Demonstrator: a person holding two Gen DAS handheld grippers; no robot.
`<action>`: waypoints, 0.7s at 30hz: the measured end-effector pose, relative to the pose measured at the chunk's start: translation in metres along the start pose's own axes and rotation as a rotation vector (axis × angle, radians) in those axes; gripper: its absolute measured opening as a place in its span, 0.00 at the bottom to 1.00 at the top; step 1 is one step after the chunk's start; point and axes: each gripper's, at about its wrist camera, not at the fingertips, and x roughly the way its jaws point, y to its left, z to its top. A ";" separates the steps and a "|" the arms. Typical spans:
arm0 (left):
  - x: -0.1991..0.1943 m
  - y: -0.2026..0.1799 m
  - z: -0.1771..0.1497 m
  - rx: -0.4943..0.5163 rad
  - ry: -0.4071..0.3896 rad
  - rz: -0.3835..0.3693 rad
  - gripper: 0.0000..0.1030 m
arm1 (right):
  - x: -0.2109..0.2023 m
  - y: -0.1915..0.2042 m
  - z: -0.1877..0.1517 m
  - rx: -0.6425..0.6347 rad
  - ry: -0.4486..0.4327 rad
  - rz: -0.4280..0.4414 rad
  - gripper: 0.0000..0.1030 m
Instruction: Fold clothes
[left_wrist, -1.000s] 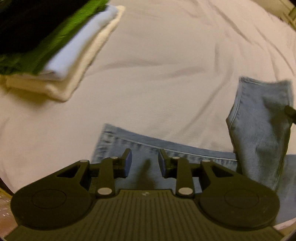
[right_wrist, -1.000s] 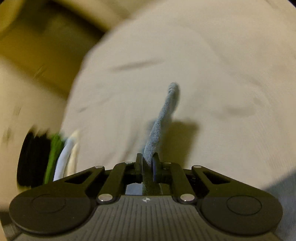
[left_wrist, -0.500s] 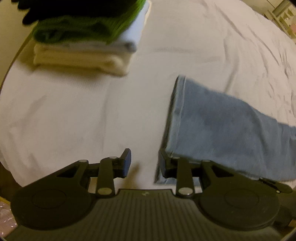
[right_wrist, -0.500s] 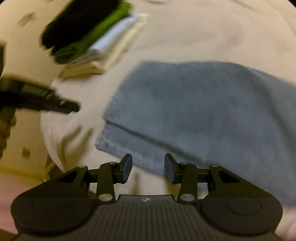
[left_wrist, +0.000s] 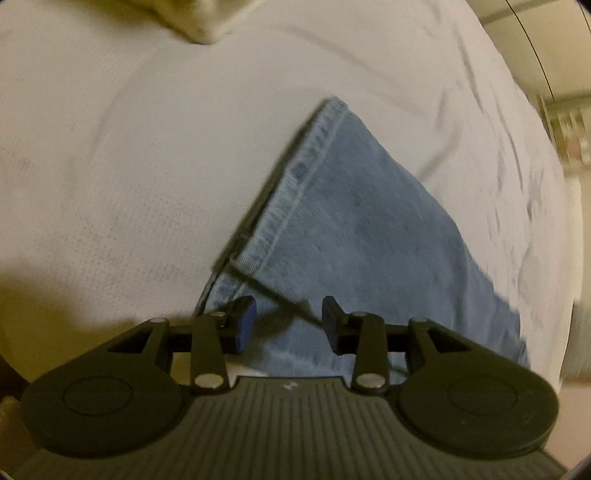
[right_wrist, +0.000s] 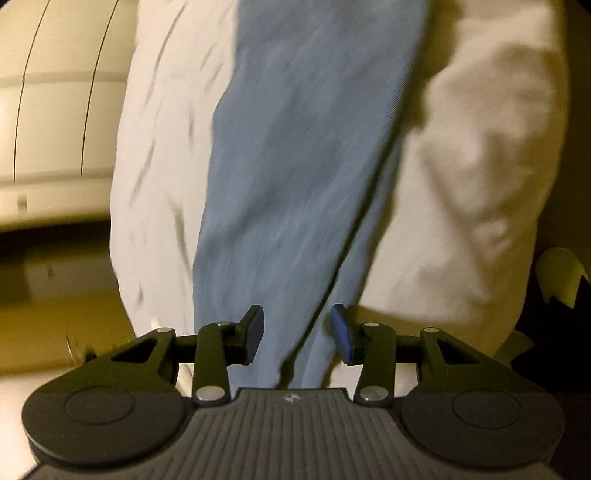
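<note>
Light blue jeans (left_wrist: 362, 229) lie folded over on a white sheet (left_wrist: 129, 166); a hemmed leg end lies on top, its corner pointing away. My left gripper (left_wrist: 288, 325) is open, low over the near corner of the denim, the fabric between its fingers but not clamped. In the right wrist view the jeans (right_wrist: 295, 166) run as a long strip away from me. My right gripper (right_wrist: 297, 328) is open, straddling the near end of that strip without holding it.
A corner of a cream folded garment (left_wrist: 199, 18) from the stack shows at the top of the left wrist view. The sheet's edge (right_wrist: 125, 240) drops to a pale floor (right_wrist: 55, 110) at left. A dark object (right_wrist: 554, 314) sits at right.
My right gripper let go of the lifted jeans leg and opened; the leg now lies flat on the jeans. Both grippers moved down close to the denim's near edges.
</note>
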 end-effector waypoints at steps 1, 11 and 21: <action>0.001 0.000 0.000 0.003 -0.015 0.001 0.34 | 0.000 -0.004 0.002 0.023 -0.019 0.007 0.43; 0.002 0.007 -0.003 -0.109 -0.055 -0.067 0.47 | -0.001 -0.014 0.022 0.049 -0.035 0.039 0.43; 0.010 0.013 -0.003 -0.154 -0.120 -0.085 0.00 | 0.015 -0.015 0.030 0.065 -0.065 0.000 0.08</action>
